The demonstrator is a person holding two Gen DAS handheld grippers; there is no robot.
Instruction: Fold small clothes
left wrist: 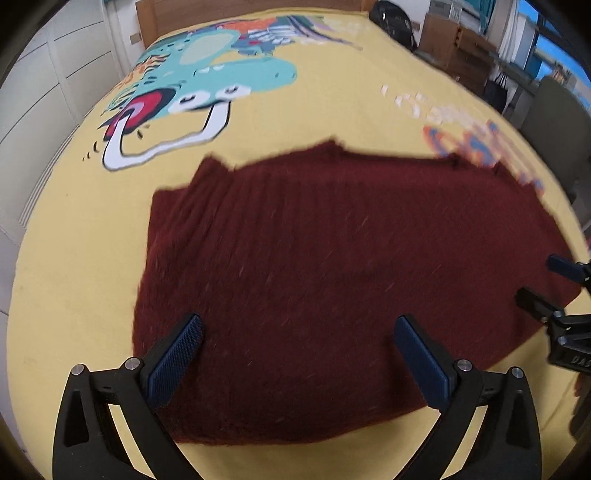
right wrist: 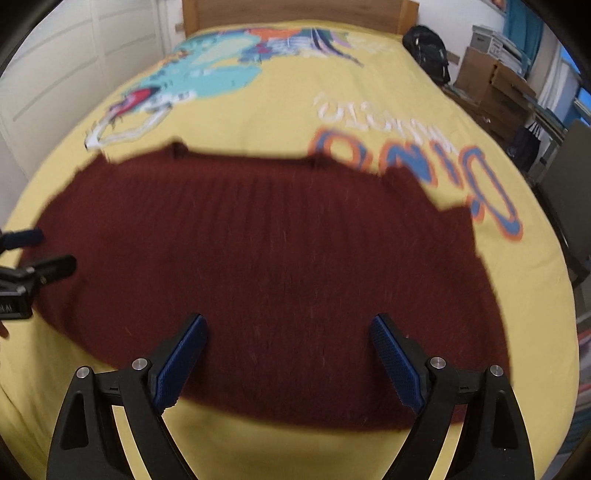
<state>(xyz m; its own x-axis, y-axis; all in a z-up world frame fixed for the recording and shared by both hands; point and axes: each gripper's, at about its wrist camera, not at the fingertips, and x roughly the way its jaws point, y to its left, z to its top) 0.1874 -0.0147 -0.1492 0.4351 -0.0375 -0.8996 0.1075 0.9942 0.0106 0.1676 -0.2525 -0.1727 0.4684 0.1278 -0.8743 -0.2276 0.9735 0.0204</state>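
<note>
Left wrist view, yellow cartoon bedspread (left wrist: 332, 110), maroon knit garment (left wrist: 314, 277) flat, wooden headboard (left wrist: 240, 11), both tools spread, empty.

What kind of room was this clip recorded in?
Most likely a bedroom. A dark red knitted garment lies on a bed with a yellow cartoon-print bedspread and a wooden headboard. Stacked cardboard boxes stand beside it.

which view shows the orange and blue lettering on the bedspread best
The right wrist view: the orange and blue lettering lies mostly clear beyond the dark red knit garment, blurred but whole in outline. The left wrist view catches only a smeared part of it near the right edge, behind the garment's far corner.
</note>
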